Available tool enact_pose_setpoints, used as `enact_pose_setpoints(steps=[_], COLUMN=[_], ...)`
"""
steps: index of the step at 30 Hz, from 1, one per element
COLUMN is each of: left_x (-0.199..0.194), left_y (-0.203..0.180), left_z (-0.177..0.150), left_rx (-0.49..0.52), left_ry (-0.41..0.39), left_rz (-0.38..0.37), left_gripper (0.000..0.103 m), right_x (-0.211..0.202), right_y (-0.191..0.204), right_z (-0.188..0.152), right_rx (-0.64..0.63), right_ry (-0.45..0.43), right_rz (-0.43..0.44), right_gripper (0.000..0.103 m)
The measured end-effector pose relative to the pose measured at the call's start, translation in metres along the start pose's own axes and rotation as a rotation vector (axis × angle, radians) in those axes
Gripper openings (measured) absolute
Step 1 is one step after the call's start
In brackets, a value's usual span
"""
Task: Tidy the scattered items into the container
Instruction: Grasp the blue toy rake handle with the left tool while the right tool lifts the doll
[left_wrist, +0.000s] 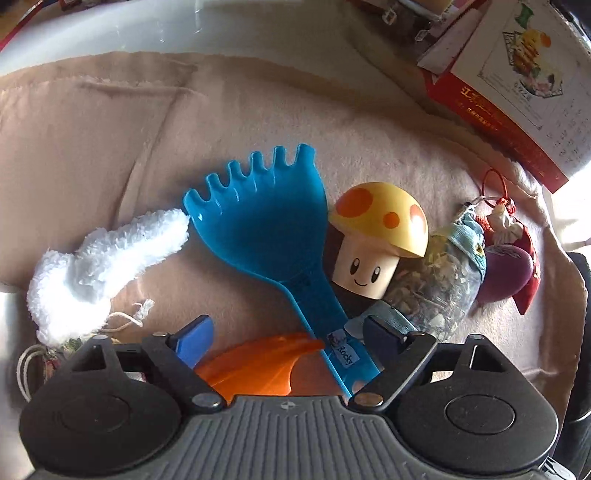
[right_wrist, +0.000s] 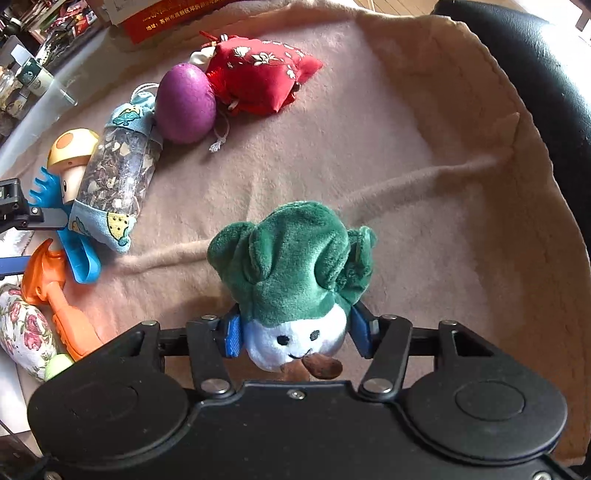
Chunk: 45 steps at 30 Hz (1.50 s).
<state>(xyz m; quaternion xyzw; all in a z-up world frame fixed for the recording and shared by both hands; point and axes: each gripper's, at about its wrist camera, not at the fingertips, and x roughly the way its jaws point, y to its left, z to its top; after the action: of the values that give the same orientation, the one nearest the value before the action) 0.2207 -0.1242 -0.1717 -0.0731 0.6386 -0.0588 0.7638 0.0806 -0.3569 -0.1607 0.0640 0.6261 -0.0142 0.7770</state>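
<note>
Looking down along our left gripper (left_wrist: 284, 341), we saw its jaws standing wide on either side of the blue rake (left_wrist: 266, 221) handle and the orange shovel (left_wrist: 258, 365), pads clear of both. Just right of the rake lay the mushroom toy (left_wrist: 373, 240), then the tea pouch (left_wrist: 439, 280) and purple egg (left_wrist: 508, 273). Our right gripper (right_wrist: 295, 334) clamped the green plush (right_wrist: 295, 266) low in the frame centre, over the beige cloth (right_wrist: 369, 166). The red pouch (right_wrist: 258, 70) lay at upper left.

We see a blue rake (left_wrist: 258, 214) beside a yellow, orange-spotted mushroom (left_wrist: 380, 221). Beyond the mushroom lie a purple egg (right_wrist: 184, 103) and a red floral pouch (right_wrist: 258, 70).
</note>
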Motion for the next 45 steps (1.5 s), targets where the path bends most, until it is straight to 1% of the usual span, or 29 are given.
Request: enact_pose_setpoints(steps=[3,6,9,13,16,18,20,24,25,27,29,30,31,32,33,34,35,37,38,39,40,41,42,43,44,45], left_x=[0.005,0.009,0.015,0.023,0.026,0.025,0.024,0.022,0.023,0.023,0.021,0.021,0.02,0.021,0.023,0.025,0.026,0.026,0.025,0.023,0.02,0.016,0.013,0.013,0.016,0.016], left_y=[0.002,-0.002,-0.012,-0.022,-0.026,-0.024,-0.022,-0.021,-0.021,-0.018,-0.009,-0.004,0.0,0.002,0.002,0.002,0.002,-0.001,-0.003,-0.007,-0.011,-0.016,-0.019,-0.022,-0.023,-0.023], left_z=[0.007,0.011,0.011,0.009,0.009,0.008,0.006,0.005,0.006,0.006,0.01,0.011,0.012,0.013,0.013,0.012,0.011,0.008,0.006,0.003,0.0,-0.001,-0.002,-0.001,0.001,0.001], left_rx=[0.003,0.03,0.097,0.178,0.214,0.206,0.19,0.163,0.15,0.129,0.063,0.033,0.019,0.028,0.054,0.082,0.098,0.106,0.118,0.138,0.161,0.182,0.194,0.191,0.176,0.163], left_ry=[-0.005,-0.002,-0.006,-0.021,-0.024,-0.032,-0.032,0.007,0.017,0.029,0.025,0.021,0.014,0.006,0.003,0.0,-0.007,-0.024,-0.044,-0.068,-0.089,-0.1,-0.096,-0.076,-0.054,-0.051], left_rz=[0.002,0.004,0.035,0.099,0.111,0.101,0.074,-0.026,-0.044,-0.051,-0.036,-0.018,0.015,0.064,0.099,0.115,0.124,0.139,0.148,0.152,0.148,0.134,0.111,0.078,0.04,0.022], left_gripper=[0.085,0.085,0.085,0.086,0.088,0.088,0.088,0.088,0.088,0.088,0.087,0.087,0.087,0.087,0.092,0.097,0.097,0.095,0.093,0.085,0.069,0.058,0.038,0.034,0.033,0.032], right_x=[0.002,0.003,0.003,0.004,0.005,0.005,0.006,0.007,0.007,0.008,0.008,0.008,0.008,0.008,0.008,0.008,0.009,0.009,0.009,0.009,0.01,0.01,0.01,0.011,0.011,0.011], right_y=[0.009,0.012,0.012,0.014,0.016,0.018,0.02,0.025,0.026,0.028,0.029,0.03,0.03,0.03,0.03,0.031,0.032,0.035,0.036,0.037,0.039,0.04,0.042,0.043,0.044,0.046], right_z=[-0.002,-0.002,-0.001,-0.002,-0.002,-0.003,-0.004,-0.006,-0.007,-0.007,-0.007,-0.007,-0.007,-0.007,-0.007,-0.007,-0.007,-0.007,-0.008,-0.008,-0.009,-0.009,-0.009,-0.009,-0.009,-0.009], right_rx=[-0.035,-0.04,-0.032,-0.03,-0.028,-0.031,-0.031,-0.03,-0.03,-0.032,-0.031,-0.029,-0.026,-0.022,-0.019,-0.016,-0.015,-0.018,-0.019,-0.021,-0.022,-0.023,-0.024,-0.025,-0.026,-0.027], right_ry=[-0.006,-0.01,-0.01,-0.01,-0.01,-0.014,-0.018,-0.025,-0.026,-0.026,-0.024,-0.023,-0.022,-0.021,-0.019,-0.019,-0.019,-0.02,-0.022,-0.023,-0.024,-0.024,-0.023,-0.022,-0.022,-0.021], right_rz=[-0.03,-0.036,-0.021,-0.013,-0.007,-0.01,-0.011,-0.014,-0.016,-0.018,-0.015,-0.012,-0.009,-0.006,-0.004,-0.003,-0.003,-0.005,-0.005,-0.007,-0.008,-0.01,-0.012,-0.013,-0.014,-0.014], right_gripper=[0.057,0.057,0.061,0.064,0.067,0.068,0.069,0.072,0.073,0.073,0.073,0.073,0.073,0.073,0.073,0.073,0.073,0.073,0.073,0.073,0.073,0.073,0.073,0.073,0.073,0.073])
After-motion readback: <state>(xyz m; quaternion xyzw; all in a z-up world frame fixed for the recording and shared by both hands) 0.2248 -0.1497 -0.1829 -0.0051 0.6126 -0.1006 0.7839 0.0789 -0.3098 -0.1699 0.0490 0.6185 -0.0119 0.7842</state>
